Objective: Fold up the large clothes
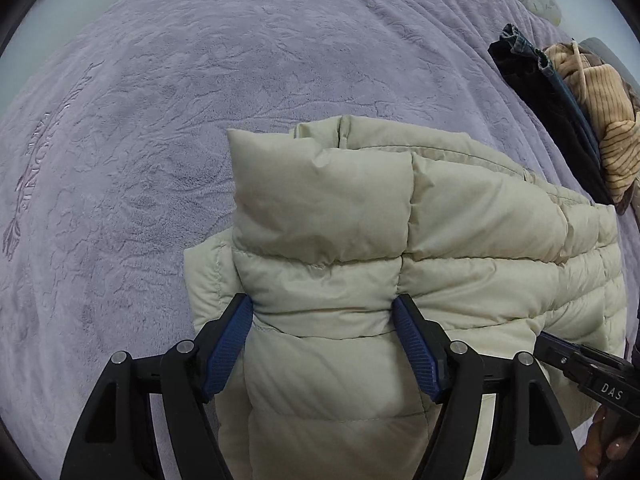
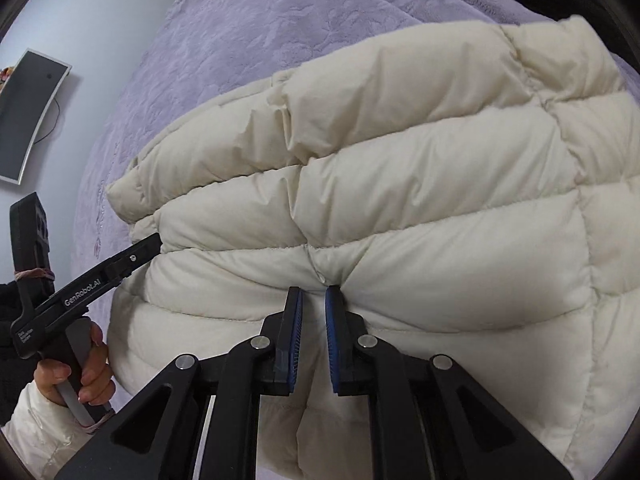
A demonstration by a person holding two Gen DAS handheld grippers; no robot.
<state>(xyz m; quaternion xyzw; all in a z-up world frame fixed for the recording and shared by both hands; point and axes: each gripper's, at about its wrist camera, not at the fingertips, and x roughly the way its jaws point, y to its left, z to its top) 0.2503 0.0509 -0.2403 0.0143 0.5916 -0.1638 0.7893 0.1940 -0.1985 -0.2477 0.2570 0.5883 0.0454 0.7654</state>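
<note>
Left hand-held gripper (image 1: 324, 312) clamps puffer jacket (image 1: 400, 216); right hand-held gripper (image 2: 313, 300) pinches jacket

Jacket (image 1: 360, 240) on bedspread (image 1: 160, 120)

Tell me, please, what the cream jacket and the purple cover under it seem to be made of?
Cream jacket: probably a thin woven synthetic shell, nylon-like, with a soft filling; it has a slight sheen, fine wrinkles and puffy stitched channels. Purple cover: likely a plush fleece or velvet-like fabric; its matte, fuzzy surface carries an embossed pattern. The exact fibres cannot be told.
</note>
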